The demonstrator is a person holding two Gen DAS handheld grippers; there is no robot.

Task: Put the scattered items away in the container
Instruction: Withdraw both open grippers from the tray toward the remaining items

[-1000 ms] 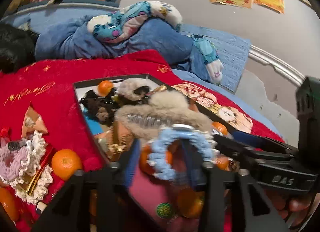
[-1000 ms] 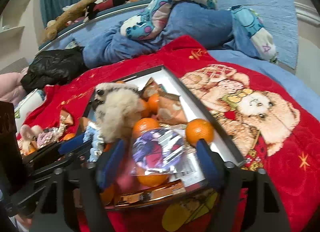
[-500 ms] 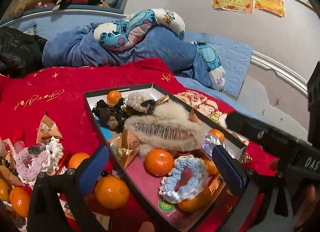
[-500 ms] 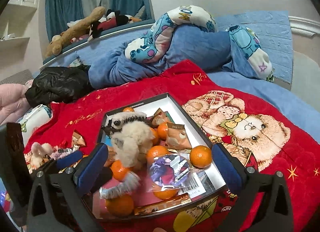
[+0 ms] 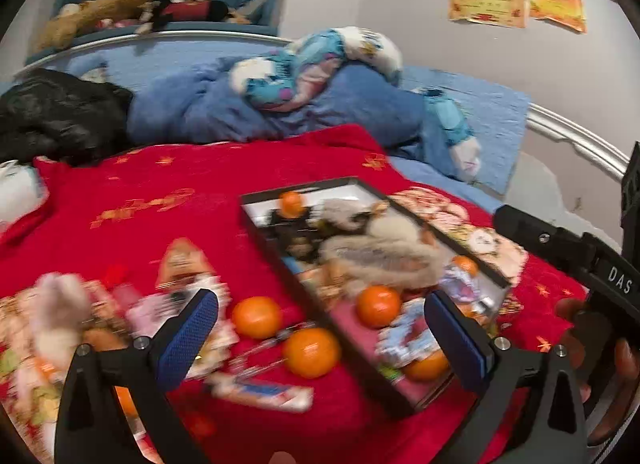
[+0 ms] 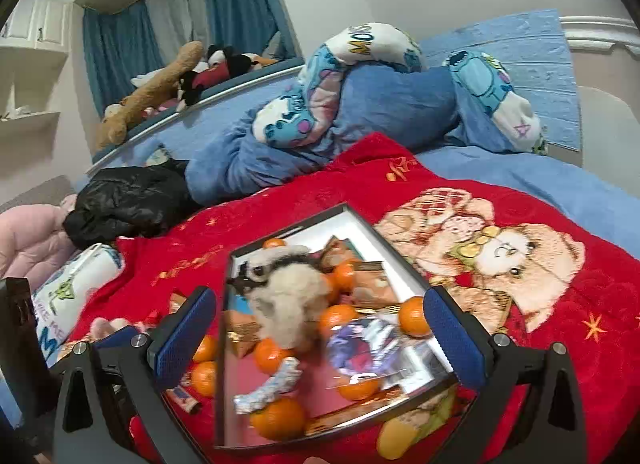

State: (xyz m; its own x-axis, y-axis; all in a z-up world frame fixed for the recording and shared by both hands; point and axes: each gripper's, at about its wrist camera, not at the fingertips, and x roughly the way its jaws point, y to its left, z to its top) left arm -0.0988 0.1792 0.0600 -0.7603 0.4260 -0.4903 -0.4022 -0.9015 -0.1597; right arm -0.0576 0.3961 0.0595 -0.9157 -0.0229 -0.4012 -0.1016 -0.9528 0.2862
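Observation:
A shallow black box (image 5: 260,238) (image 6: 404,262) lies on the red blanket, filled with tangerines, a furry hair clip (image 5: 384,252) (image 6: 288,296), snack packets, a blue crochet scrunchie (image 5: 404,334) (image 6: 272,386) and a foil packet (image 6: 360,344). Two tangerines (image 5: 256,316) (image 5: 310,352) lie loose on the blanket left of the box, with wrappers and a pink crochet item (image 5: 60,304) further left. My left gripper (image 5: 320,338) is open and empty above them. My right gripper (image 6: 320,334) is open and empty above the box.
The red blanket (image 6: 560,304) covers the bed. A blue duvet with a patterned pillow (image 6: 360,104) lies behind, a black jacket (image 6: 128,200) to the left. The right gripper's body (image 5: 580,264) shows at the left view's right edge.
The left gripper opened and let go of the blue scrunchie, which now lies in the box. The right gripper opened and released the foil packet. Both pulled back; the left swung left.

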